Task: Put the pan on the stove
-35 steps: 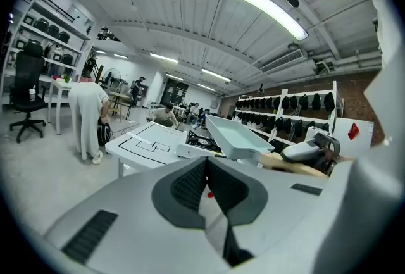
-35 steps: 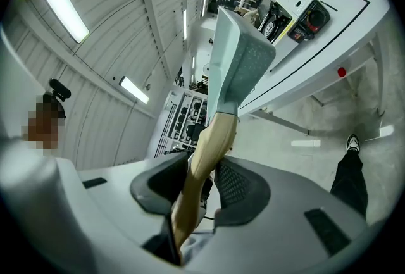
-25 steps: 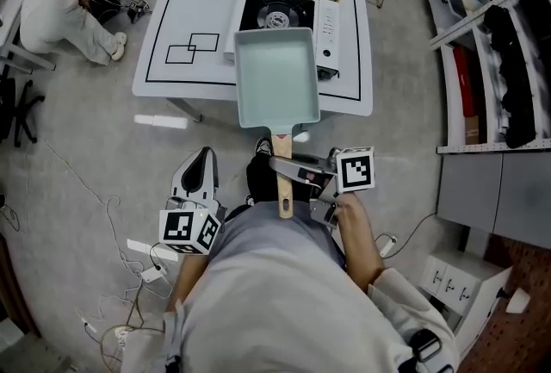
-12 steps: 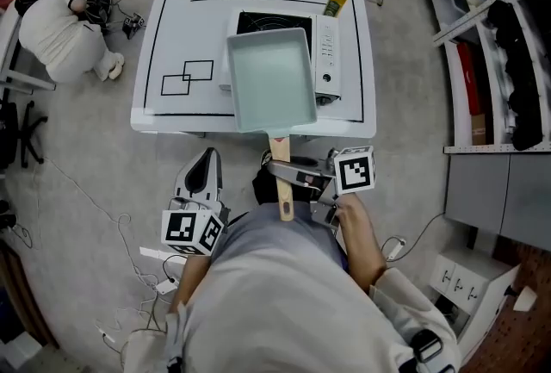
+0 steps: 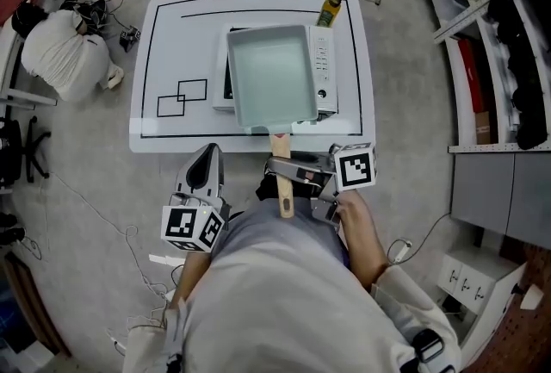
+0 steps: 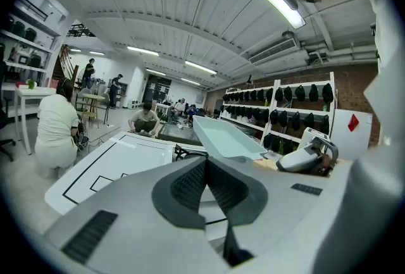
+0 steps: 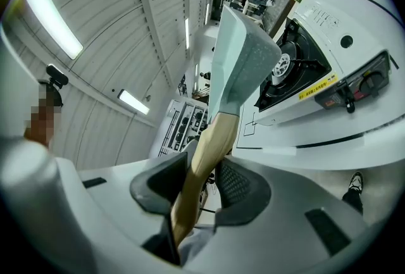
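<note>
Head view: the pale teal rectangular metal pan (image 5: 271, 74) hangs over the white portable gas stove (image 5: 324, 61) on the white table (image 5: 164, 35), covering the stove's middle; its light wooden handle (image 5: 281, 145) runs back into the right tool (image 5: 287, 169); the left tool (image 5: 204, 160) waits beside it, short of the table's near edge.

Left gripper view: that tool's jaws are pressed together on nothing; the pan shows beyond, aloft.

Right gripper view: the jaws pinch the handle; the black burner (image 7: 285, 70) lies bare beneath the raised pan; so carrying looks nearly over; lowering the pan onto the burner and letting go remain.
</note>
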Demonstrator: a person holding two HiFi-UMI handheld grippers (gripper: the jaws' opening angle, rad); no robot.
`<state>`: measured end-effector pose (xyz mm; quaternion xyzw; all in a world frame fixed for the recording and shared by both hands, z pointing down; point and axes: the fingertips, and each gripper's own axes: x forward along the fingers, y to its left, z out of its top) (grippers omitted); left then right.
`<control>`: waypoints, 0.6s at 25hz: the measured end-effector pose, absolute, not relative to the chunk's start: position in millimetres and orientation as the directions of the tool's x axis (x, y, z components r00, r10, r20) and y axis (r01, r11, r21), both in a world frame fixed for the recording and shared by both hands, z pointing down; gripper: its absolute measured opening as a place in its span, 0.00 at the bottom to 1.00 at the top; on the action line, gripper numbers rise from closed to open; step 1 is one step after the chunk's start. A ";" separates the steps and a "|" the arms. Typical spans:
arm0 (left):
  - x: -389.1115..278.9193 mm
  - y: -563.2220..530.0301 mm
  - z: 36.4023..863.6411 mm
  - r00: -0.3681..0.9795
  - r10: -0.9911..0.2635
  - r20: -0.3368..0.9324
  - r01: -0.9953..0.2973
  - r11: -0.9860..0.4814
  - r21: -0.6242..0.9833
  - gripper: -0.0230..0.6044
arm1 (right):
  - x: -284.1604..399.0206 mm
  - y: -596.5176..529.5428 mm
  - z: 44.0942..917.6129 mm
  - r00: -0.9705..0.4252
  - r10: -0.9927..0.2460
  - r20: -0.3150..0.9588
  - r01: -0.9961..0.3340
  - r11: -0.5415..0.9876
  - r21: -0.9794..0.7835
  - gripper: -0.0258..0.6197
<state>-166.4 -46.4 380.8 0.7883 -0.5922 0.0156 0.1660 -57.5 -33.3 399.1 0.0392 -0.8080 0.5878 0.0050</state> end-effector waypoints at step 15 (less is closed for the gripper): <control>-154.9 -86.8 391.4 0.318 -0.920 0.229 -0.930 -0.256 0.266 0.05 | -57.2 -80.8 405.3 -0.997 -0.067 0.044 -0.062 0.309 -0.949 0.26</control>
